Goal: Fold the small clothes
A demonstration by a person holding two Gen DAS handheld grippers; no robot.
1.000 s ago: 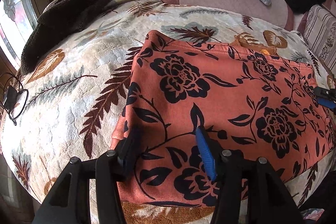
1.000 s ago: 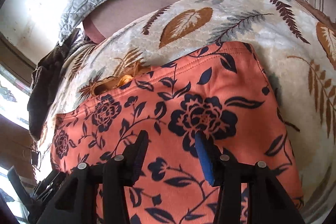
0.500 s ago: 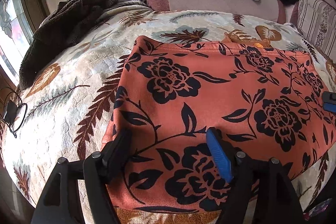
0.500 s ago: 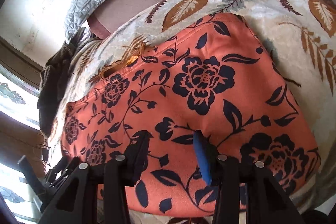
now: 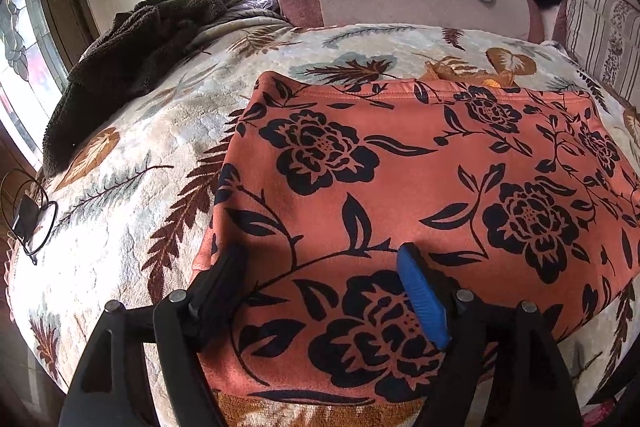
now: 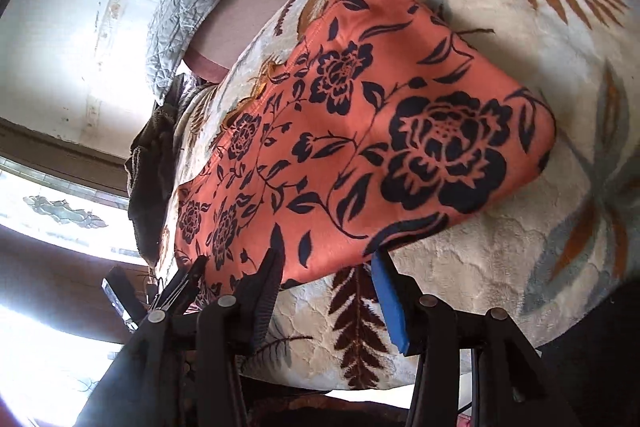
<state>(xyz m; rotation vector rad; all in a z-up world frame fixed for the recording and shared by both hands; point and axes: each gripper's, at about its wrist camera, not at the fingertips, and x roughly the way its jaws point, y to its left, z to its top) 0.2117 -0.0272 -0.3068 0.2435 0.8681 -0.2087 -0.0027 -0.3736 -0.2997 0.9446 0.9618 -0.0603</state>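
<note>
Bed [image 5: 120,227] under leaf-print cream blanket. Orange floral garment [image 5: 420,179] flat on blanket, near front edge. Left gripper [image 5: 320,275] above garment's near left part: fingers [image 5: 420,299] wide apart and opening, fabric below the gap, no pinch. Right gripper [image 6: 324,267] at garment's near hem: fingers [image 6: 388,291] apart and opening, tips at hem edge, nothing clamped.
</note>
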